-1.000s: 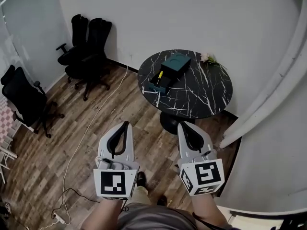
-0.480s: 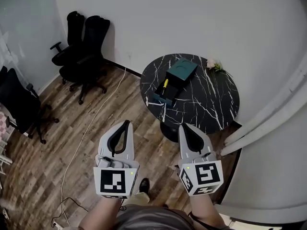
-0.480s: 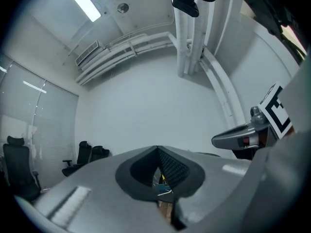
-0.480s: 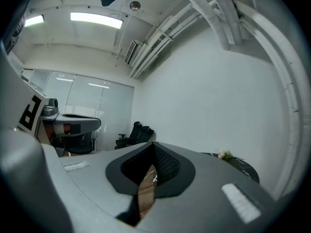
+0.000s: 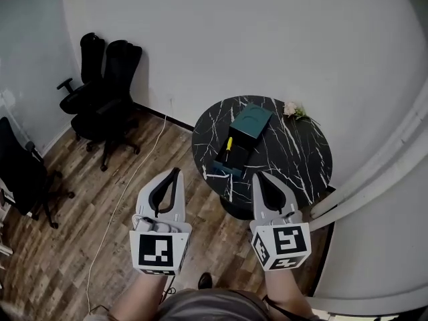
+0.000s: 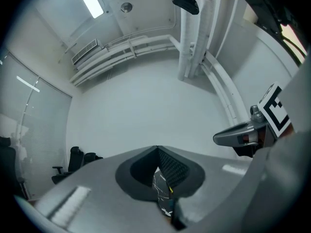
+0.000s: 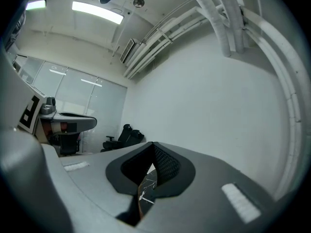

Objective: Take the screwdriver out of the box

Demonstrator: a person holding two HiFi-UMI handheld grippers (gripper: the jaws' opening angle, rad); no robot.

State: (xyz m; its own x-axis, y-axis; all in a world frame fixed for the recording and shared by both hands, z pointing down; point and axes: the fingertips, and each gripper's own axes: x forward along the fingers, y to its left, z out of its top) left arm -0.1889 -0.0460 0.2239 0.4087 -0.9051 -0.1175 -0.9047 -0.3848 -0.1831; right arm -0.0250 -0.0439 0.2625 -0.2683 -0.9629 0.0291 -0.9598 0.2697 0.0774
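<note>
Compared with a second ago, the round black surface with white marble veining (image 5: 294,159) stands closer to both tools. The black office chairs (image 5: 100,79) have slid toward the left edge of the head view.

The left tool (image 5: 176,172) and the right tool (image 5: 258,176) are held out side by side. Each has its jaws together with nothing between them.

The yellow-handled screwdriver (image 5: 229,144) lies in the open near end of the dark teal box (image 5: 249,122), on the left half of the surface. It is ahead of the tools, roughly between their two lines, and apart from both.

In the head view the right tool's tips overlap the near rim of the surface, while the left tool hangs over the brown wood-plank floor (image 5: 73,239). Open floor lies to the left, crossed by a thin white cable (image 5: 127,186). A white wall (image 5: 221,39) curves close behind the surface.
</note>
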